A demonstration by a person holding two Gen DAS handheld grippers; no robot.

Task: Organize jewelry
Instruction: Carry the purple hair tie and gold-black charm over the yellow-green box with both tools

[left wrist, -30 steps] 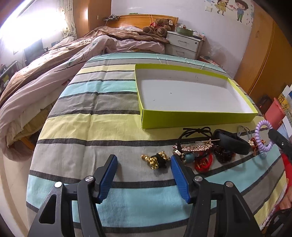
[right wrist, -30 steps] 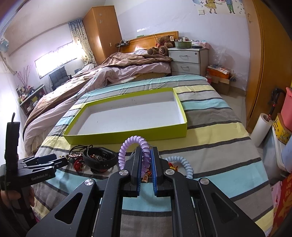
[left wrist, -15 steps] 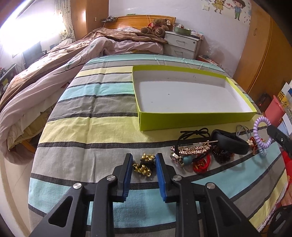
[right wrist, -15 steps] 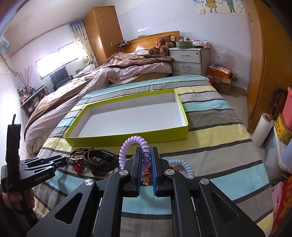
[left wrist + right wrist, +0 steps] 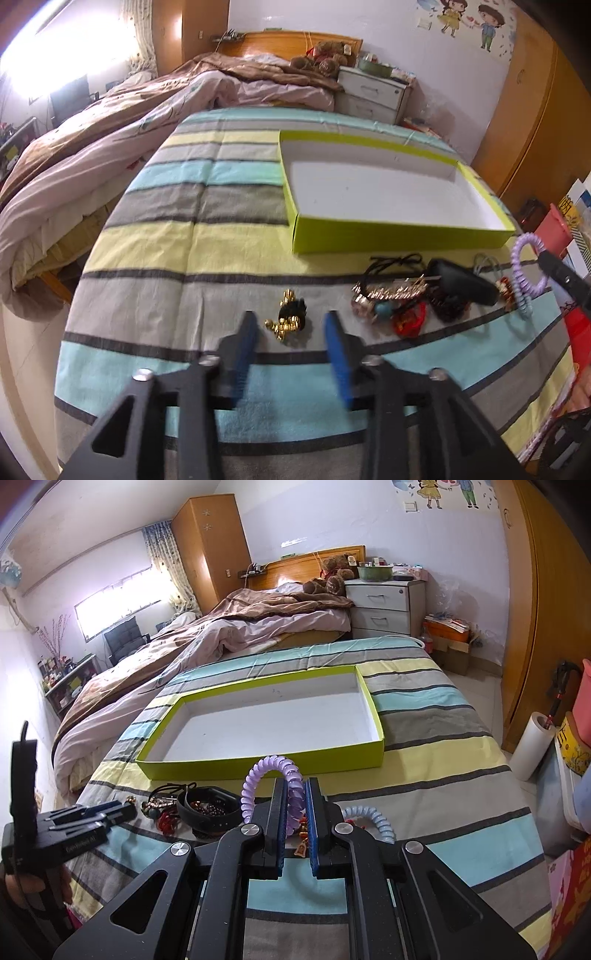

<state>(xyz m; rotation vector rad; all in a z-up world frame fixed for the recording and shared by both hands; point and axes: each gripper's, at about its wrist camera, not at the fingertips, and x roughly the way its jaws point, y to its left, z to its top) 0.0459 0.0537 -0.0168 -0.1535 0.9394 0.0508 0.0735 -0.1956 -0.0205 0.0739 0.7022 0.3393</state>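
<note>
A black and gold hair tie (image 5: pixel 289 316) lies on the striped bedspread just ahead of my left gripper (image 5: pixel 291 325), which is open and empty, with a finger on either side of it. My right gripper (image 5: pixel 296 805) is shut on a purple spiral hair tie (image 5: pixel 255 780), also seen at the right edge of the left wrist view (image 5: pixel 523 251). A pile of jewelry (image 5: pixel 402 295) with a black bangle (image 5: pixel 207 808) lies in front of the empty lime-green tray (image 5: pixel 399 236), (image 5: pixel 258 764). A pale blue spiral tie (image 5: pixel 373 821) lies by the right gripper.
The striped bedspread (image 5: pixel 184 251) drops off at its left and near edges. A rumpled duvet (image 5: pixel 110 140) covers the neighbouring bed. A white nightstand (image 5: pixel 384 605) and orange wardrobe doors (image 5: pixel 524 609) stand to the right.
My left gripper had narrowed around the black and gold hair tie half a second ago; it has opened again and the tie lies on the bedspread. The right gripper stays shut on the purple tie.
</note>
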